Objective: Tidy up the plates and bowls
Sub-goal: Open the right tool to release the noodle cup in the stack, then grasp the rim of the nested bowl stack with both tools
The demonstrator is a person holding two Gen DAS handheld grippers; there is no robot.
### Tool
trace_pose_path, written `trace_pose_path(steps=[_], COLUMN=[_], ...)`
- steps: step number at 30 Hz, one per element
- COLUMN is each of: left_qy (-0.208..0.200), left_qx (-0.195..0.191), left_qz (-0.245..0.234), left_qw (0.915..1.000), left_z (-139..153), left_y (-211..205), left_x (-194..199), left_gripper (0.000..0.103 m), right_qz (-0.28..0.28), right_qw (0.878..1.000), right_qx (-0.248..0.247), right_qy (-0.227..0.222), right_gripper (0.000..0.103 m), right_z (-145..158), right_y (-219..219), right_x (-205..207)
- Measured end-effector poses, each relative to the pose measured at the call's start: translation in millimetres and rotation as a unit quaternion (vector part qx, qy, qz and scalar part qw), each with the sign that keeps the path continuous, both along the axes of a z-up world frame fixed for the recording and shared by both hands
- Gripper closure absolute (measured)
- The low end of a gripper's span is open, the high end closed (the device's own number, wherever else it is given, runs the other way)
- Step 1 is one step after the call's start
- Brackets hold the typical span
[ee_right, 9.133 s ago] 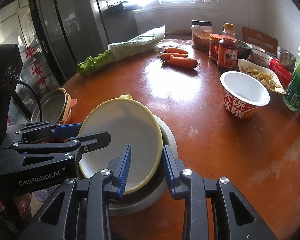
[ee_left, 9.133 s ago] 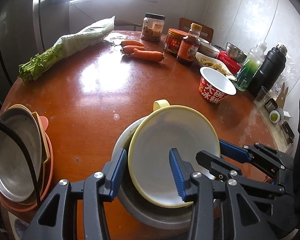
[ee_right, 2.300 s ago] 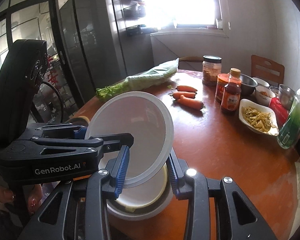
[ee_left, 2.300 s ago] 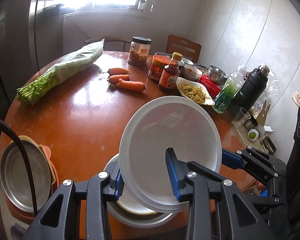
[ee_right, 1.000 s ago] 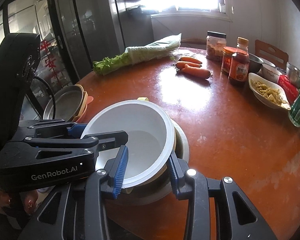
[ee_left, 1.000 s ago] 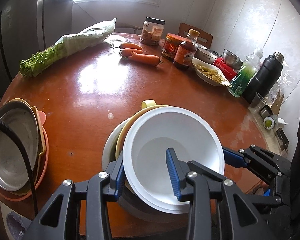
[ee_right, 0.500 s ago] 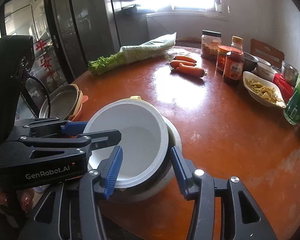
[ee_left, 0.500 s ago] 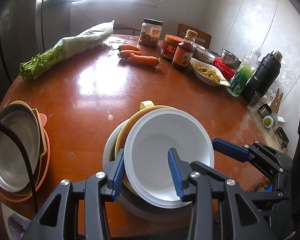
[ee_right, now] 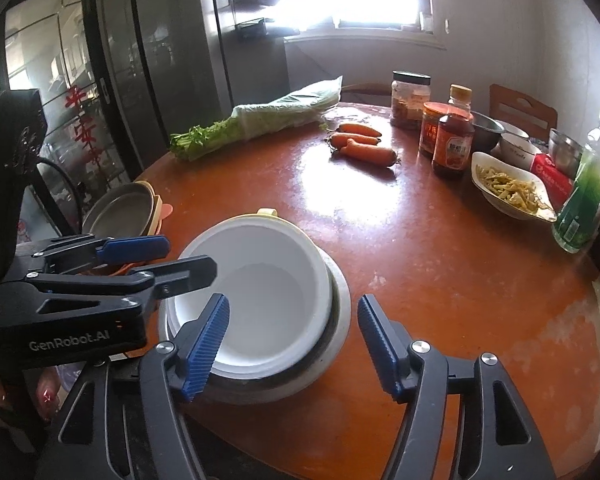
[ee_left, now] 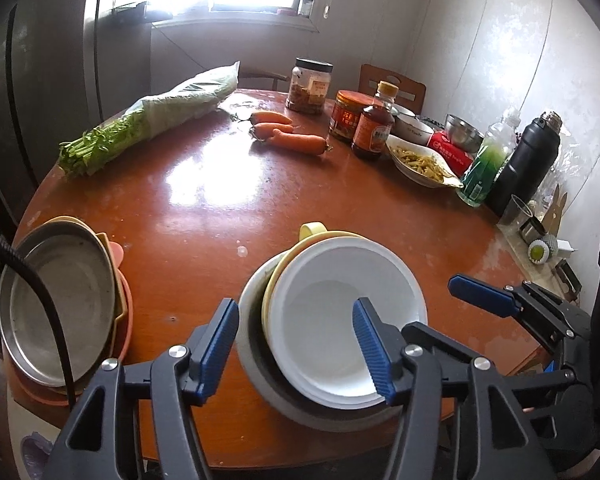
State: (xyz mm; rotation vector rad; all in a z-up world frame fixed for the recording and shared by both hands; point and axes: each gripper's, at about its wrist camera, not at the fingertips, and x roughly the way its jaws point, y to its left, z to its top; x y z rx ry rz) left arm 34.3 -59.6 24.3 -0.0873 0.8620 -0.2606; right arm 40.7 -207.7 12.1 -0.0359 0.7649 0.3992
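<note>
A white bowl (ee_left: 340, 320) (ee_right: 268, 300) sits nested in a yellow handled bowl (ee_left: 312, 236) (ee_right: 266, 213), which rests in a wide grey bowl (ee_left: 260, 368) (ee_right: 340, 300) near the table's front edge. My left gripper (ee_left: 294, 304) straddles the stack's left rim. Its jaws are opening, with one pad inside the white bowl and one outside, neither pressing. My right gripper (ee_right: 292, 300) straddles the right rim the same way, its jaws also opening. A stack of plates topped by a steel plate (ee_left: 60, 308) (ee_right: 120, 208) lies at the left edge.
Bagged celery (ee_left: 160, 120), carrots (ee_left: 292, 138), jars and a sauce bottle (ee_left: 374, 128), a dish of food (ee_left: 420, 160), a green bottle (ee_left: 484, 168) and a black flask (ee_left: 528, 164) line the far and right side of the round table (ee_left: 204, 220).
The white bowl came down into the yellow bowl. Both grippers' jaws then spread apart and let go of its rim; the bowl stays in the stack.
</note>
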Motion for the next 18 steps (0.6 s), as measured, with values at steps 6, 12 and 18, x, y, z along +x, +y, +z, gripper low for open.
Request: trace_pose_path(steps=[6, 12, 18], left_qy=[-0.001, 0.001, 0.006], left_qx=[0.004, 0.0, 0.002], left_qz=[0.011, 0.012, 0.009], left_qw=[0.9999, 0.9999, 0.9999], left_z=[-1.9, -8.8, -16.0], left_y=[10.2, 16.9, 13.9], left_x=[-3.4, -7.0, -3.0], left_gripper=[0.042, 0.038, 0.037], right_qz=[-0.003, -0.02, -0.035], right_qw=[1.0, 1.0, 0.999], right_qx=[0.0, 0.012, 0.023], right_qy=[-0.001, -0.007, 0.013], right_gripper=[0.034, 0.03, 0.029], right_z=[0.8, 1.2, -9.3], right_y=[2.2, -6.0, -13.1], right_x=[-1.1, -2.9, 0.1])
